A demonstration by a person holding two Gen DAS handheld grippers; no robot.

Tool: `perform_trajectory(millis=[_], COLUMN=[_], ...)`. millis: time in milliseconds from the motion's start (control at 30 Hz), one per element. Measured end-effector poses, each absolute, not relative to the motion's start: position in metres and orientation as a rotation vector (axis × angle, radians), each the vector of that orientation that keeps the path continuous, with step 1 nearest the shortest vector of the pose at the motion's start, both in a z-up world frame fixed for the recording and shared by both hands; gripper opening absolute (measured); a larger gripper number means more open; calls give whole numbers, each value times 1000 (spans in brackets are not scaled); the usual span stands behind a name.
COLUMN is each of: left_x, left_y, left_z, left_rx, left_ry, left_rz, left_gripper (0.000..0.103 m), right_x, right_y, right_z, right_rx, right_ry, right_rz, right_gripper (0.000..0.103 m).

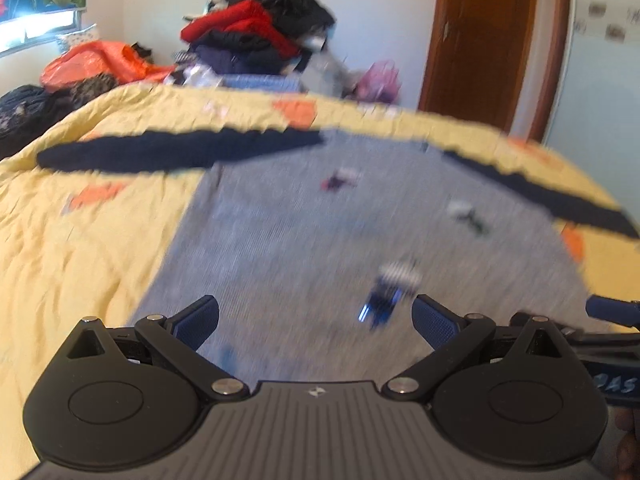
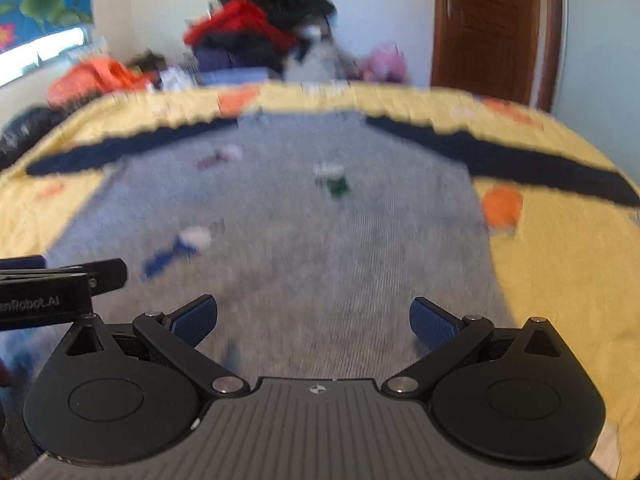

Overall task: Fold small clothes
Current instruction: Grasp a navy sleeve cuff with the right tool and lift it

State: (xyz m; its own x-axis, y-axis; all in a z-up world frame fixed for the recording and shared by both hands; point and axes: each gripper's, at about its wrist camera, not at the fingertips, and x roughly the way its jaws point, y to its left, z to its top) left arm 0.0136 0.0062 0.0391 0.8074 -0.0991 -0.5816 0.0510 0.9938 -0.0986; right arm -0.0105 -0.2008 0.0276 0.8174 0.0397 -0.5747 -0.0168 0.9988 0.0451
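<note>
Grey shirt (image 1: 320, 232) with navy sleeves spread flat on yellow bedspread (image 1: 72, 232). Left gripper (image 1: 316, 320) and right gripper (image 2: 314, 320) above near hem, jaws wide apart, empty. Views blurred.

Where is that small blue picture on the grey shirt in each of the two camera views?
Left wrist view: the blue motif sits low and right of centre, near the right finger.
Right wrist view: the blue motif sits left of centre, above the left finger.
Shared landmark: the red garment in the pile behind the bed.
</note>
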Motion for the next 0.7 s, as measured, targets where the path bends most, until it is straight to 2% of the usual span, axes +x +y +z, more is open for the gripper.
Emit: perform_trajectory(millis=[167, 300, 400, 533, 600, 700], left_x=[36, 49, 57, 65, 62, 61], left_y=[-7, -15, -13, -10, -2, 0], left_z=[48, 38, 24, 5, 4, 3], left_rx=[-66, -48, -97, -125, -176, -195], left_ry=[564, 537, 587, 675, 655, 652], left_rz=[-139, -175, -207, -175, -172, -163], left_gripper=[103, 103, 103, 103, 103, 103], right_x=[-12, 19, 36, 45, 46, 51], right_y=[-248, -317, -388, -497, -540, -581], right_z=[55, 66, 66, 48, 34, 11], right_rx=[93, 113, 212, 523, 678, 830], right_ry=[341, 363, 370, 352, 335, 336], right_rz=[97, 18, -70, -197, -290, -368], right_gripper=[103, 103, 103, 99, 92, 92])
